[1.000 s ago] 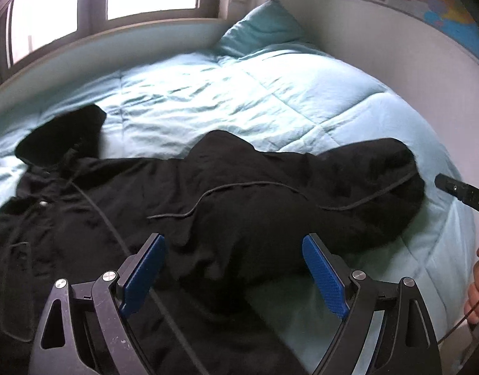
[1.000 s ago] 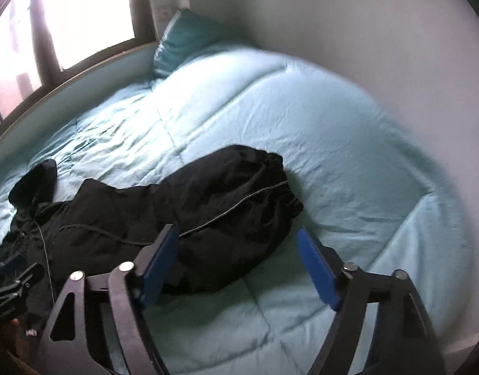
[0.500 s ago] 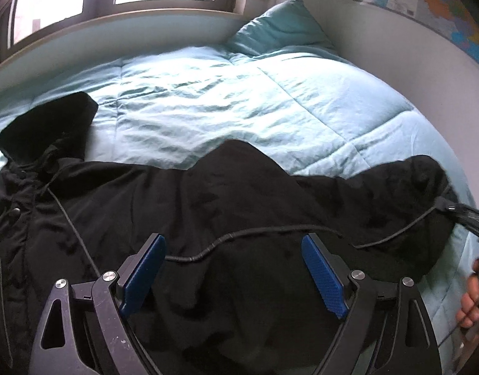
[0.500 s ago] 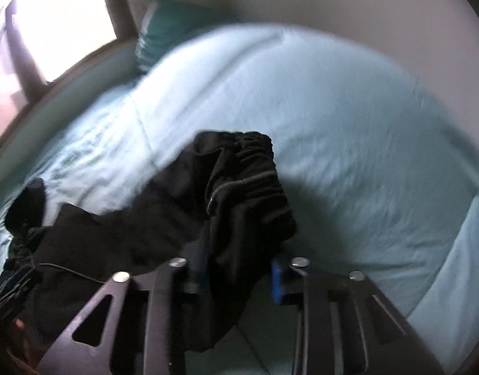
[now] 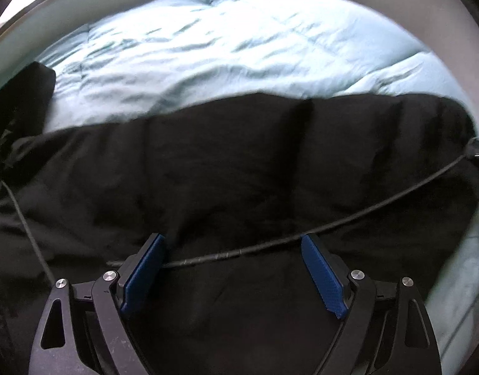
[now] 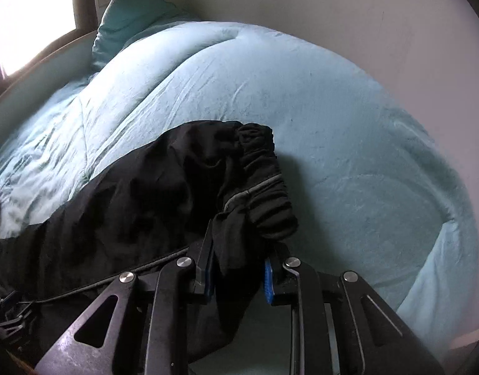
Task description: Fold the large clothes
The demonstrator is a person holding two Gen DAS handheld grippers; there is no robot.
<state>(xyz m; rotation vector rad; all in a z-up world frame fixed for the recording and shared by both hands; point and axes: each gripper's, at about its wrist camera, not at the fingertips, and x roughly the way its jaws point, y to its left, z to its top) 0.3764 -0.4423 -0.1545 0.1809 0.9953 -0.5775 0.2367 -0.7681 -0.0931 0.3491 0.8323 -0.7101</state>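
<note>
A large black coat (image 5: 239,162) lies spread across a light blue duvet (image 5: 224,47). My left gripper (image 5: 231,243) hovers low over its middle, open, and the blue pads touch nothing. A thin grey drawcord (image 5: 364,212) crosses the cloth between its fingers. In the right wrist view the coat's (image 6: 145,200) end with the gathered elastic hem (image 6: 264,187) bunches up. My right gripper (image 6: 239,250) is closing on a fold of that black cloth, which sits pinched between its pads.
The duvet (image 6: 302,109) covers the whole bed. A teal pillow (image 6: 130,18) lies at the far corner under a bright window (image 6: 30,15). A pale wall (image 6: 333,6) runs along the bed's right side. The coat's hood (image 5: 20,100) lies at the left.
Both grippers have come down and forward toward the coat. The right gripper's jaws went from wide open to pinching the hem end. The left gripper stayed open.
</note>
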